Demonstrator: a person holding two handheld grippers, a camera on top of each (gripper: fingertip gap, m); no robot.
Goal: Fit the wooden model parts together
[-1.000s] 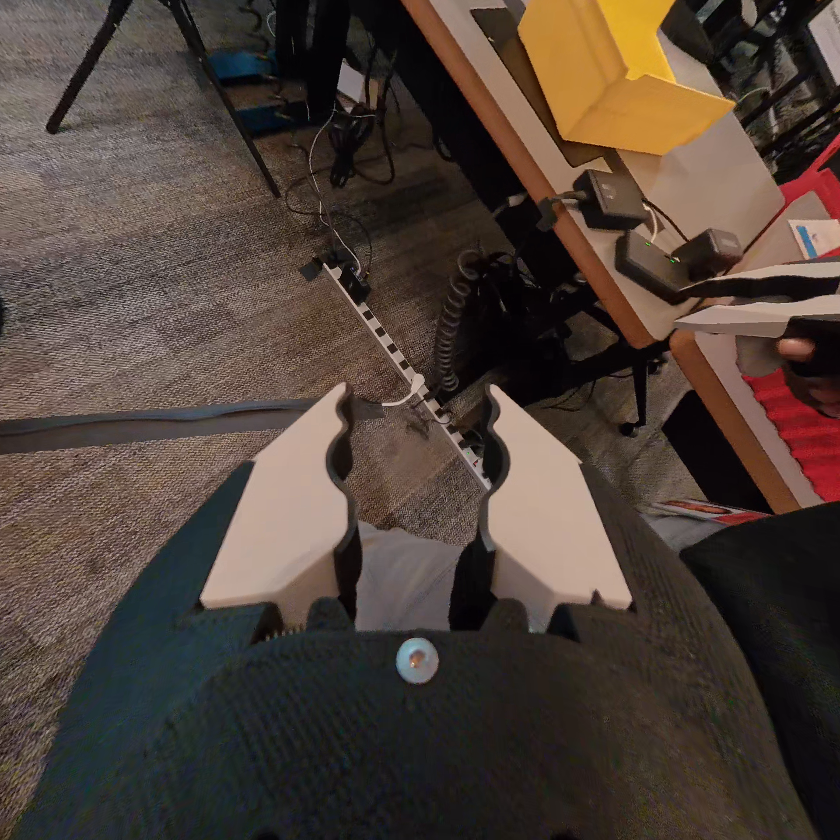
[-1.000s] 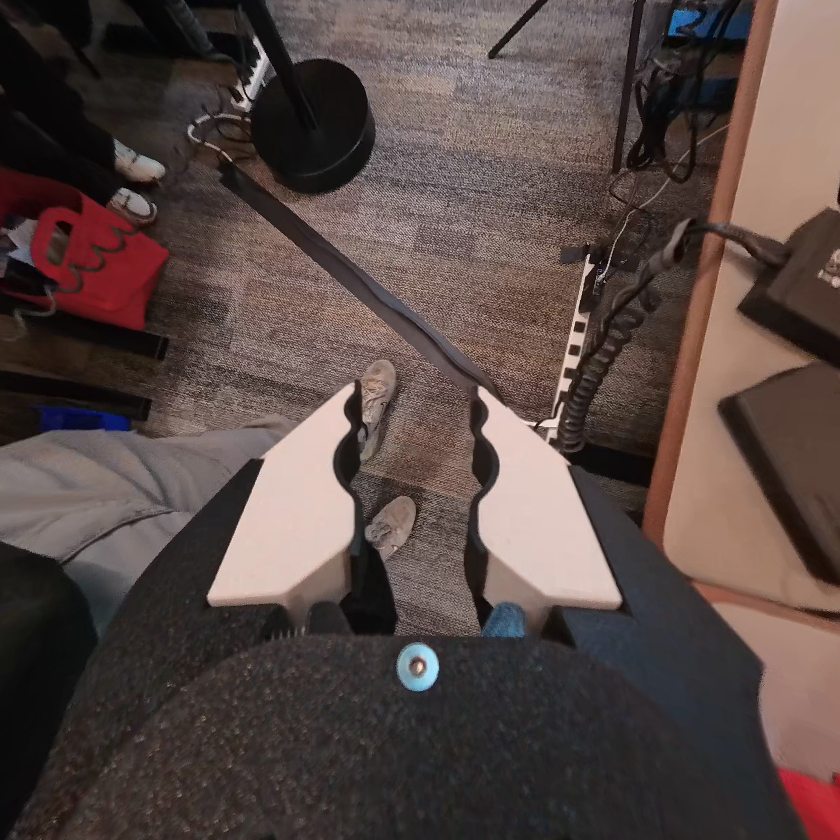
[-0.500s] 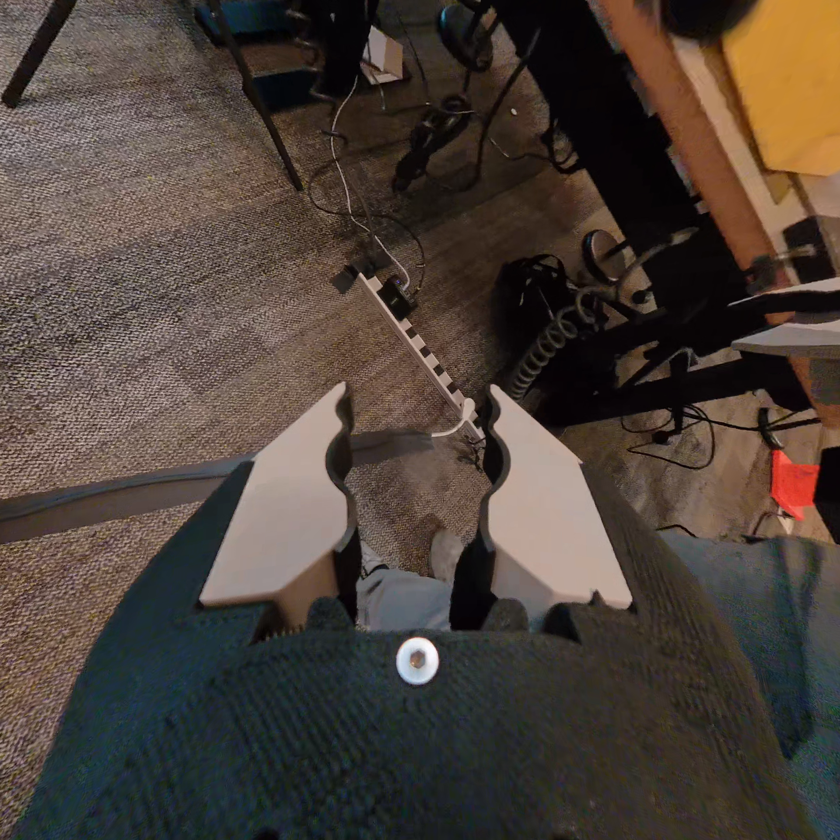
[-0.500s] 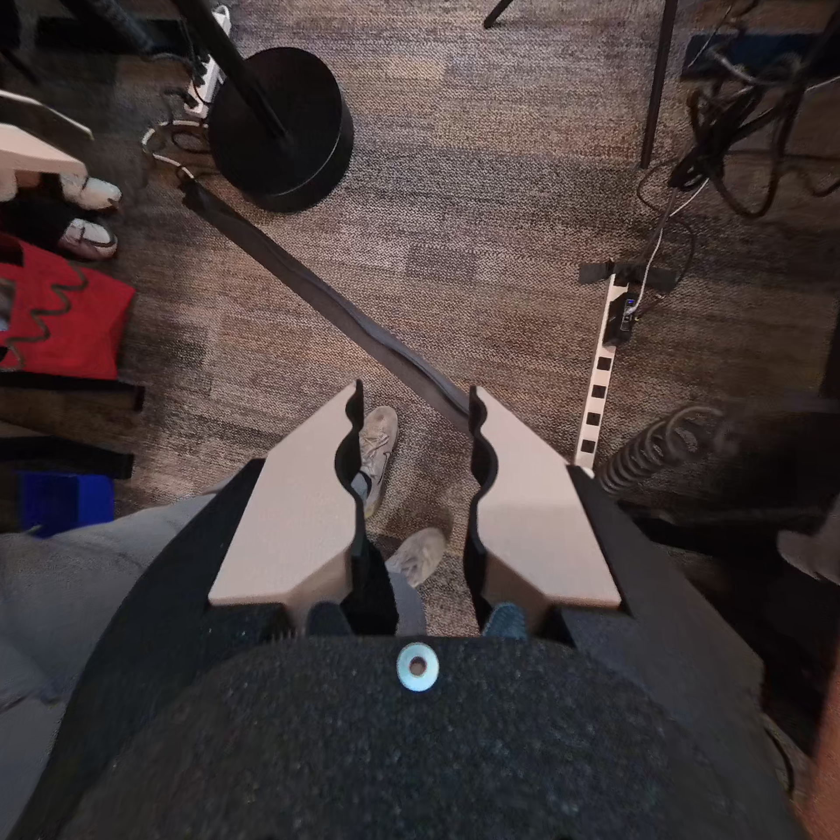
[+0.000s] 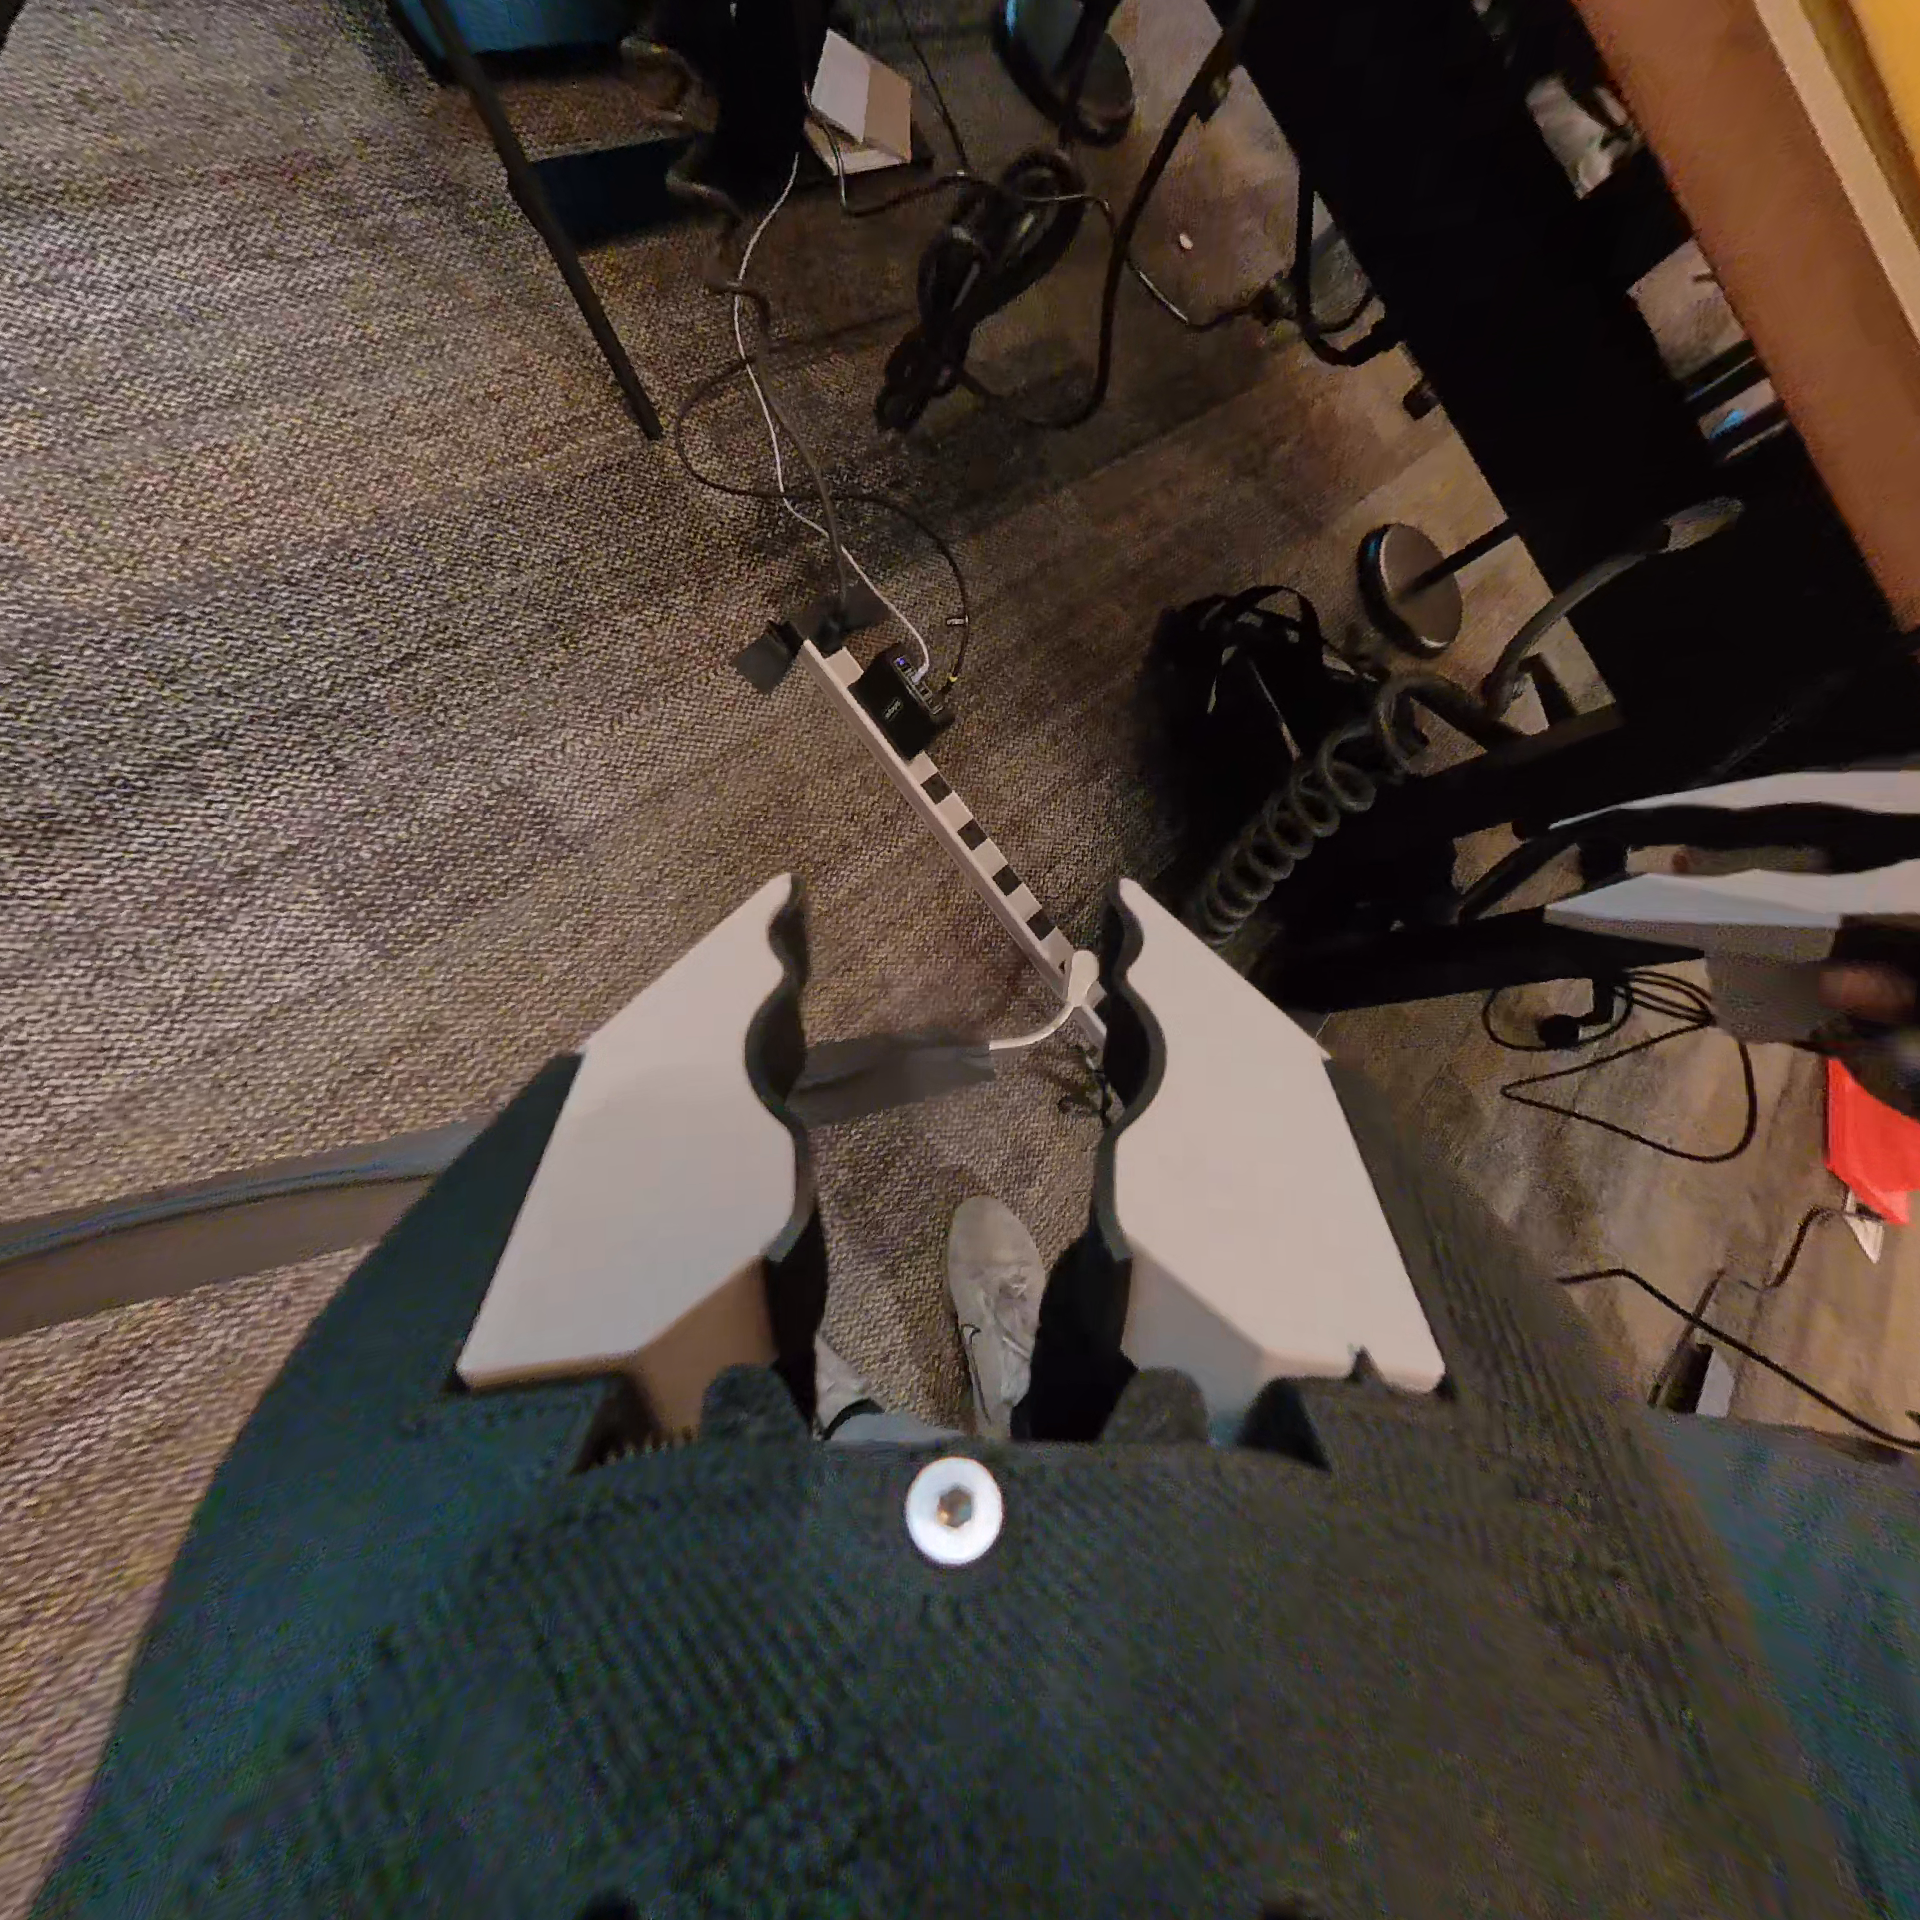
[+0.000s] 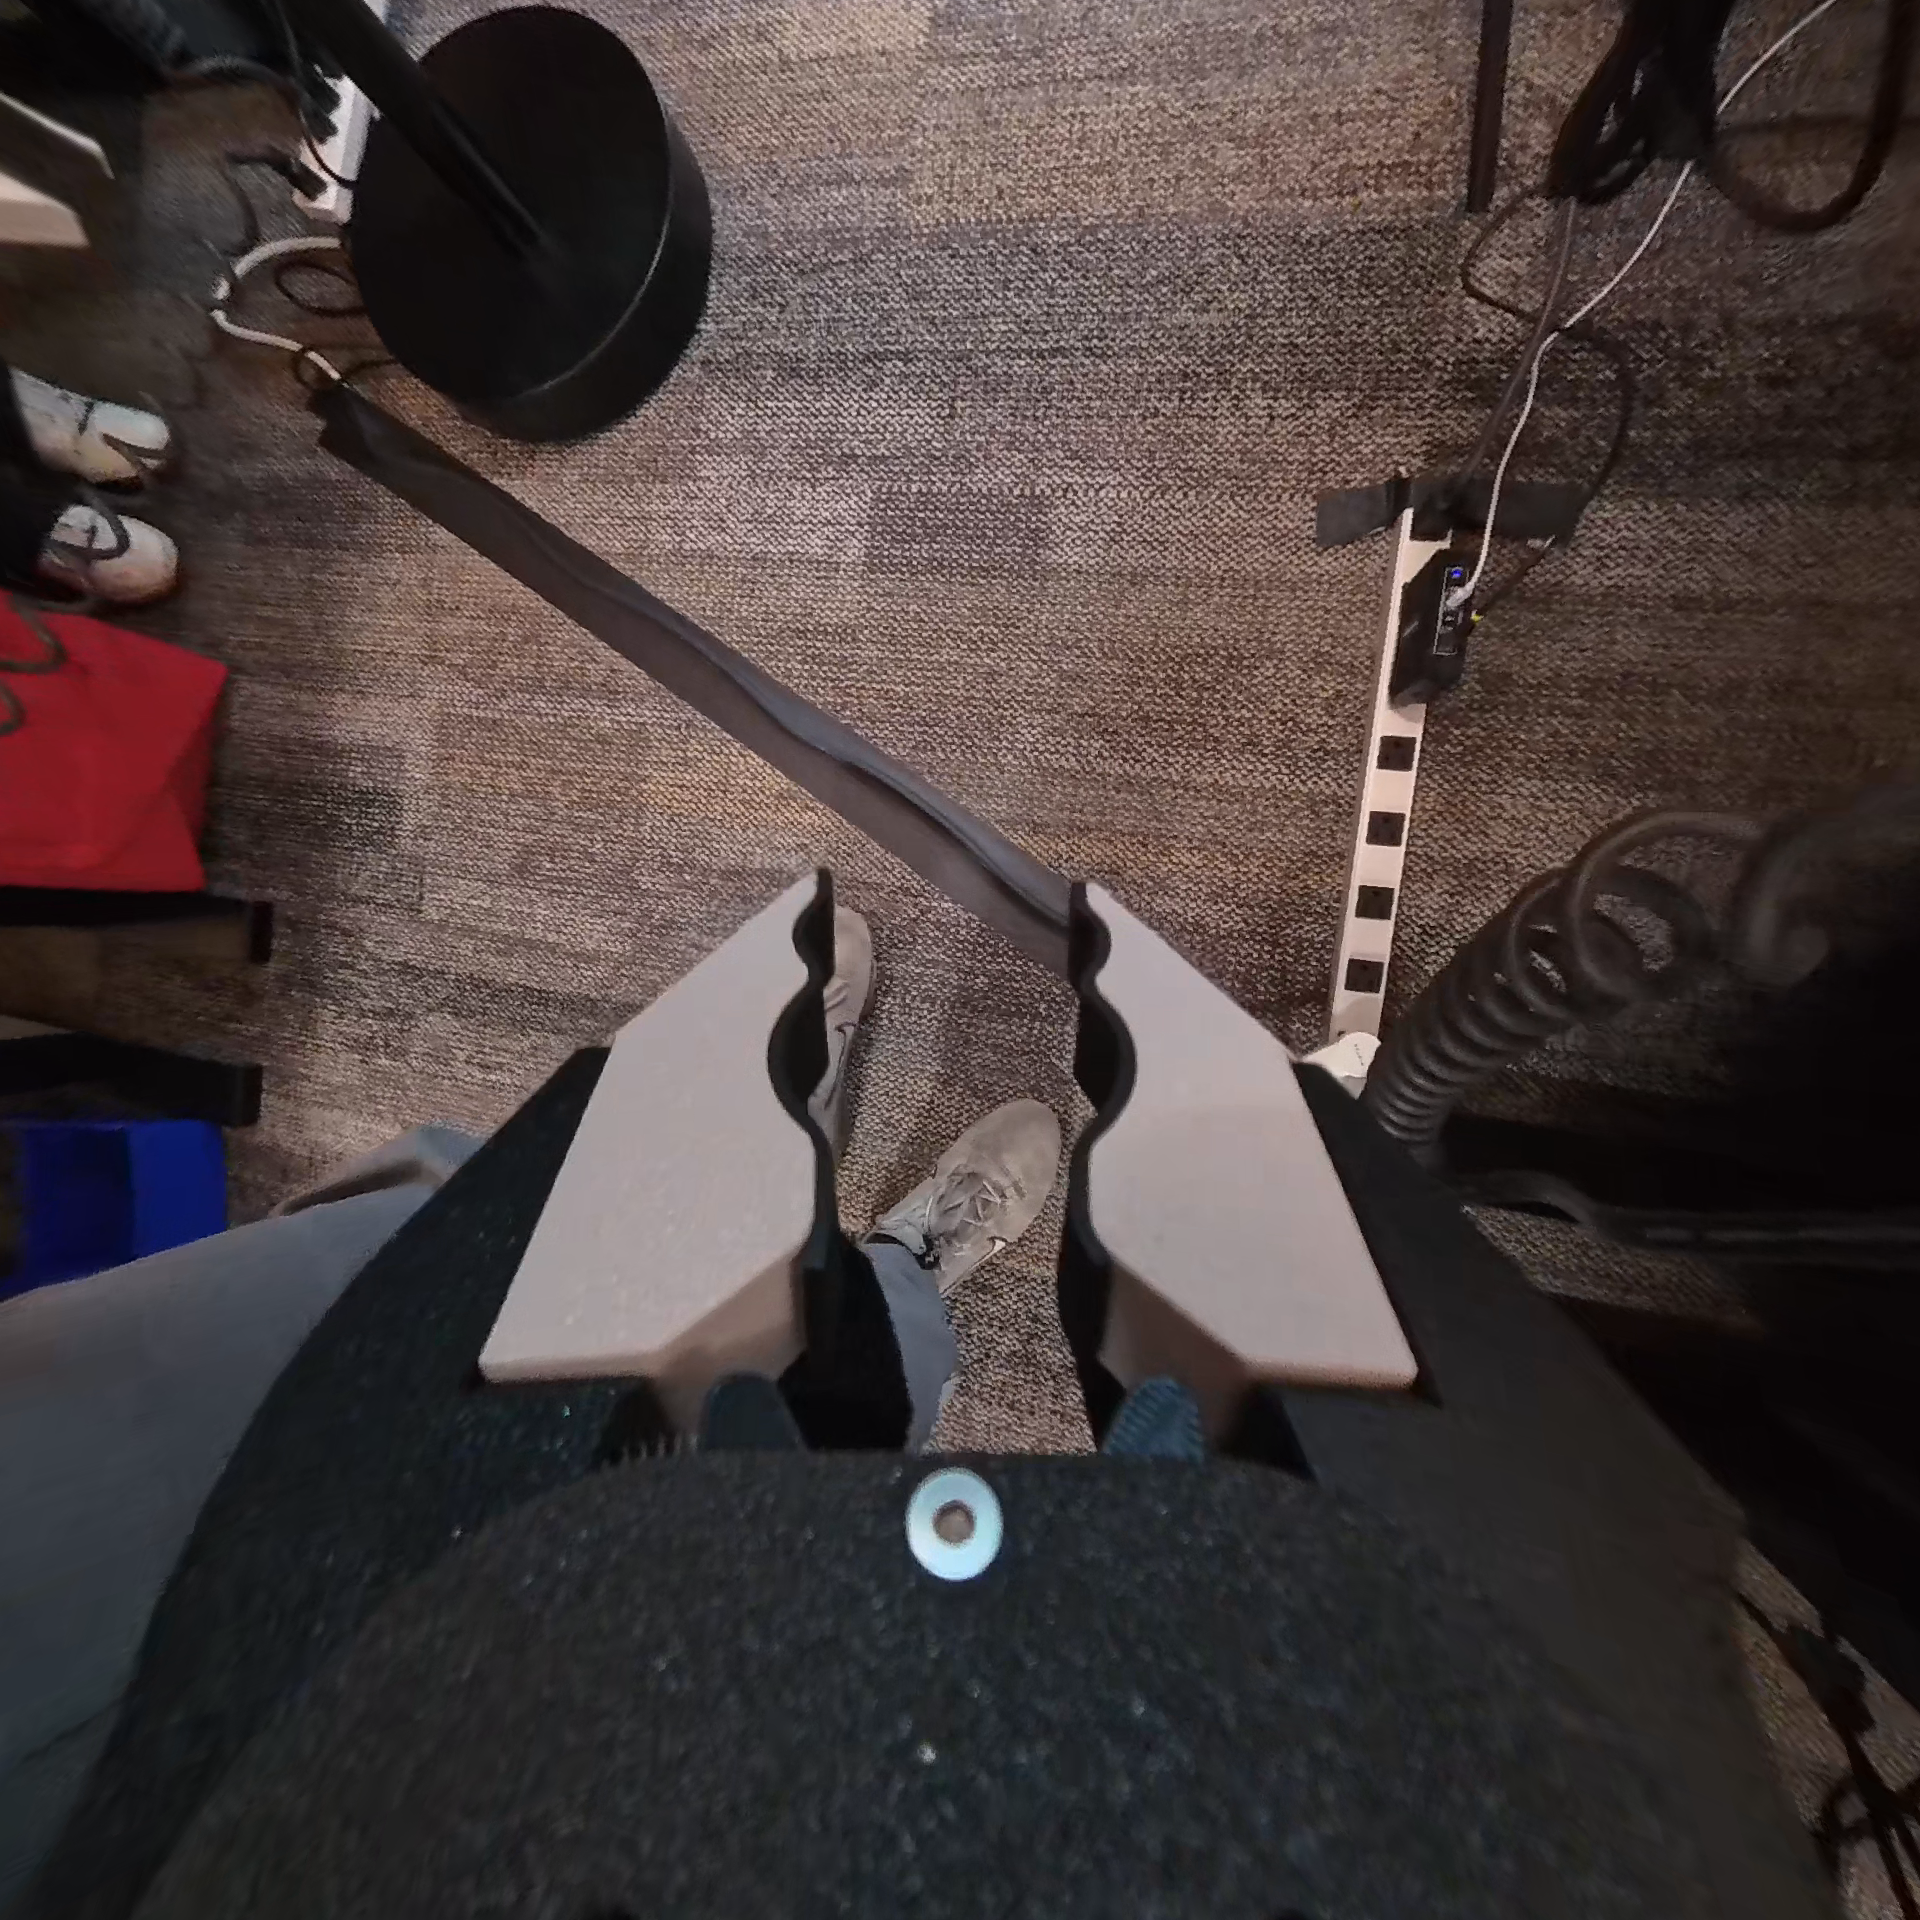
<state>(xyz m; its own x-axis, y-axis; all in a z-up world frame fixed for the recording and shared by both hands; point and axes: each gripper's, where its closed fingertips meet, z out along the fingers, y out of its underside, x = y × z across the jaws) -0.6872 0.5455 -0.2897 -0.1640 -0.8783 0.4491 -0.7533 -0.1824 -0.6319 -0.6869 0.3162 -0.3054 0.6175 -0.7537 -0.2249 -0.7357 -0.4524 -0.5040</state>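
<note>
No wooden model parts show in either view. My left gripper (image 5: pixel 956 894) is open and empty, and points down at the grey carpet (image 5: pixel 312 623). My right gripper (image 6: pixel 948 888) is open and empty too, also over the carpet (image 6: pixel 1039 416). The right gripper also shows side-on at the right edge of the left wrist view (image 5: pixel 1621 873). The person's grey shoes (image 6: pixel 977 1174) stand on the floor between the fingers.
A white power strip (image 5: pixel 935 790) and a flat dark cable cover (image 6: pixel 727 675) lie on the carpet. A coiled black cable (image 6: pixel 1507 987), a round black stand base (image 6: pixel 530 208), a red bag (image 6: pixel 94 748) and loose cables (image 5: pixel 966 270) stand around. A table edge (image 5: pixel 1745 208) is at top right.
Both views have swung down and away from the table. The yellow box and black adapters on the tabletop have left the views. Both grippers stay open.
</note>
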